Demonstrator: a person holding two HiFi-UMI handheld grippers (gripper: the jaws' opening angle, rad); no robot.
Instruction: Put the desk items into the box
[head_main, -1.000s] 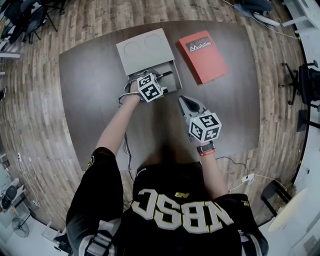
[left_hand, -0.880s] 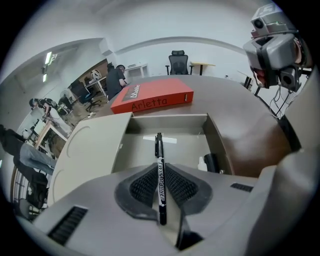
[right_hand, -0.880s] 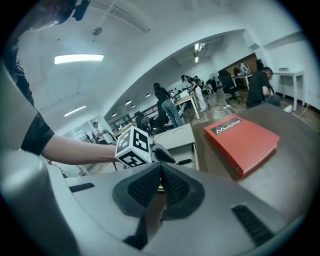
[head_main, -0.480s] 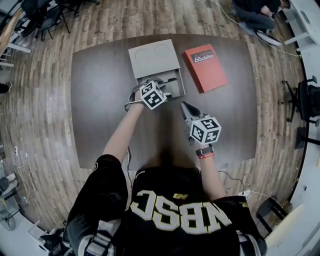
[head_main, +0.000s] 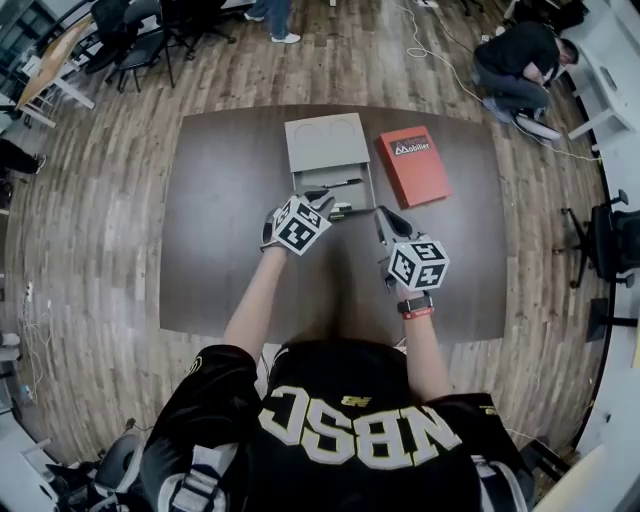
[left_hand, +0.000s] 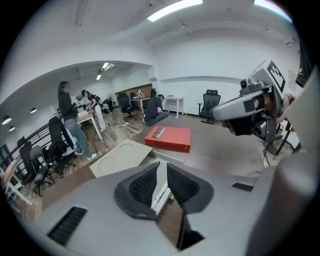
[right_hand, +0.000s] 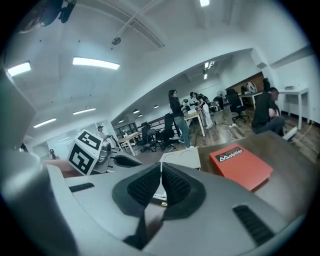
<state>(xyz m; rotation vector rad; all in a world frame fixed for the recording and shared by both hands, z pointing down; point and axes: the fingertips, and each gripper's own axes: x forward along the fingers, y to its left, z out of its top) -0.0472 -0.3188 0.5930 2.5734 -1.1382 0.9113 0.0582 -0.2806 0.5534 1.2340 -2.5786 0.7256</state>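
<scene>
left gripper (head_main: 320, 203) over near edge of grey box (head_main: 371, 188); jaws a little apart and closing, nothing pinched. right gripper (head_main: 386, 214) just right of box, jaw tips together, empty. thin black pen (head_main: 342, 184) lies inside box. flat lid (head_main: 325, 143) just behind box. red book (head_main: 415, 165) beside lid, on the right. lots of bare table (head_main: 220, 220) on the left.

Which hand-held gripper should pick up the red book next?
Right, probably. The right hand-held gripper is empty and nearest the red book. The left hand-held gripper, jaws closing on nothing, is over at the grey box.
</scene>
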